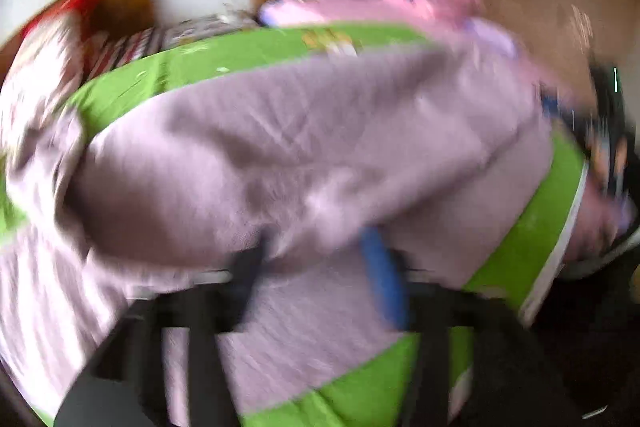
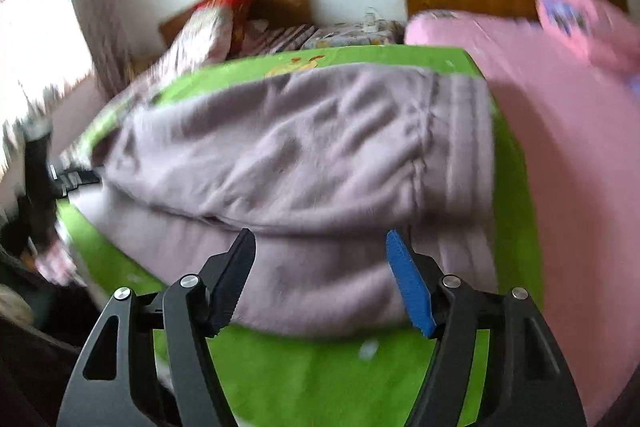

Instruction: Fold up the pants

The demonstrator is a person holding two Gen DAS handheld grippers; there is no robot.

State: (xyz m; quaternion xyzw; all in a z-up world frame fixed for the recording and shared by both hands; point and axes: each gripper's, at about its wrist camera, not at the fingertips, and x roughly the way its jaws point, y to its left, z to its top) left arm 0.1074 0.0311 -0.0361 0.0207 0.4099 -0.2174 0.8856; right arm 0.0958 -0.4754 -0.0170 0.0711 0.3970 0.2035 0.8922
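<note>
We see the pants, a soft, fleecy mauve-grey pair with a ribbed waistband, lying rumpled across the green mat and folded over themselves, the waistband toward the mat's far right corner beside the smooth pink bedding. Our right gripper hovers over the near edge of the fabric, its serrated fingers, one black and one blue, spread wide with nothing between them. In the heavily blurred left view, our left gripper is pressed into the cloth; its black and blue fingers stand apart, yet we cannot tell whether they pinch fabric.
</note>
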